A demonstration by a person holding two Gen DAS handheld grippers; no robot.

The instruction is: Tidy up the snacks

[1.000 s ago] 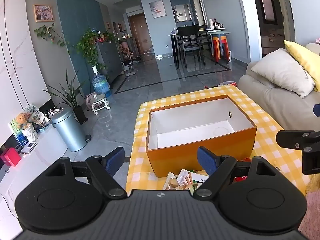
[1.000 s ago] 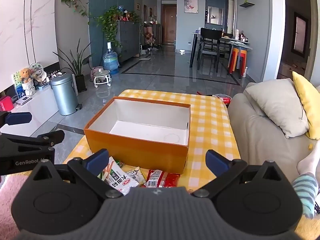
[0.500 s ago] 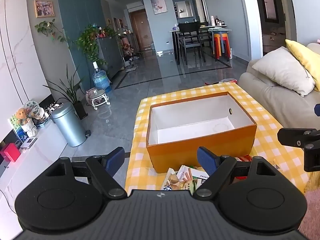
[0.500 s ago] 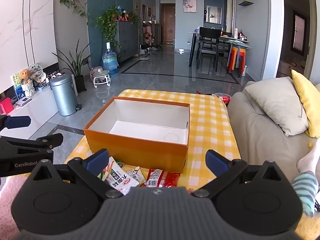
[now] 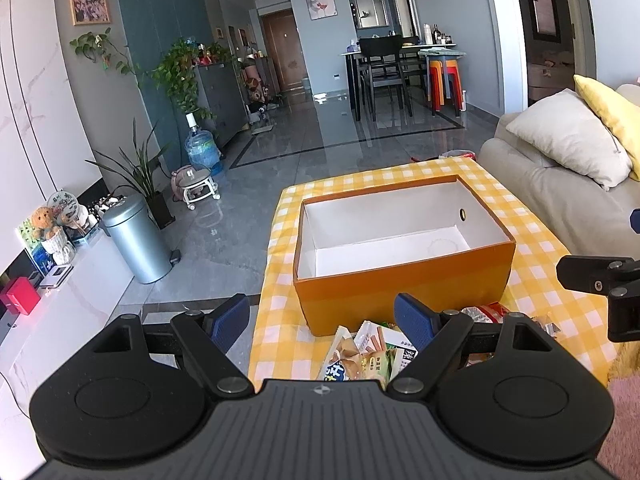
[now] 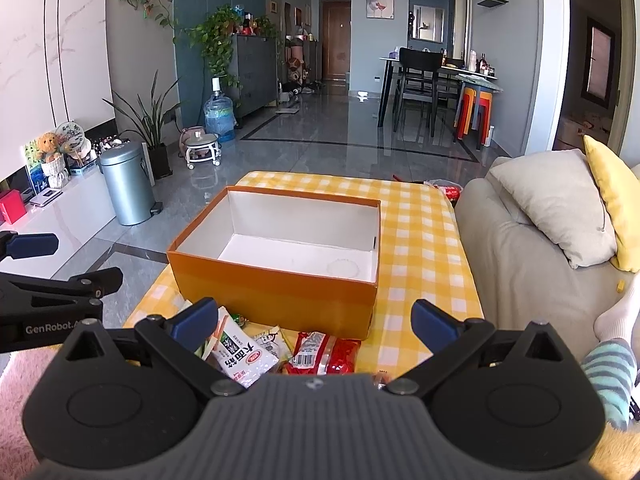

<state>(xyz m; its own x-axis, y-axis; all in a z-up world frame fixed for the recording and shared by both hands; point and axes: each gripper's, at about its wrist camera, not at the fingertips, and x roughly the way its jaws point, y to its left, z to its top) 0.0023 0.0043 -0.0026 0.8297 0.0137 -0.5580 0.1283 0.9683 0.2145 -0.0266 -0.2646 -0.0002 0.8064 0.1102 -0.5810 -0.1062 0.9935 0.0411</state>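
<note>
1. Both grippers hover at the near edge of the desk [image 6: 420, 240], its top covered by a yellow checked cloth. The left gripper [image 5: 322, 316] has its jaws spread wide and empty; the right gripper [image 6: 316, 318] likewise has its jaws wide apart with nothing between them.

2. The orange box [image 6: 276, 292] stands just ahead of both pairs of jaws, open and with a bare white floor. The snacks lie in a loose heap between the box's near wall and the jaws: a white packet [image 6: 240, 354] below the right gripper's left-hand jaw, a red packet [image 6: 326, 354] roughly midway between its jaws, and a green and yellow packet [image 5: 360, 362] between the left gripper's jaws.

3. Step in hand, as judged: picking a first packet. It would be done well by lowering over one packet only, closing on a flat edge rather than the puffed middle, lifting clear of the box's near wall, and releasing low over the white floor.

4. Hard to make out: the near part of the heap is covered by each gripper's body, so the number of packets cannot be told. Small wrappers [image 5: 550, 326] at the right of the left wrist view are too small to identify, and overlapping packets hide each other's edges.
</note>
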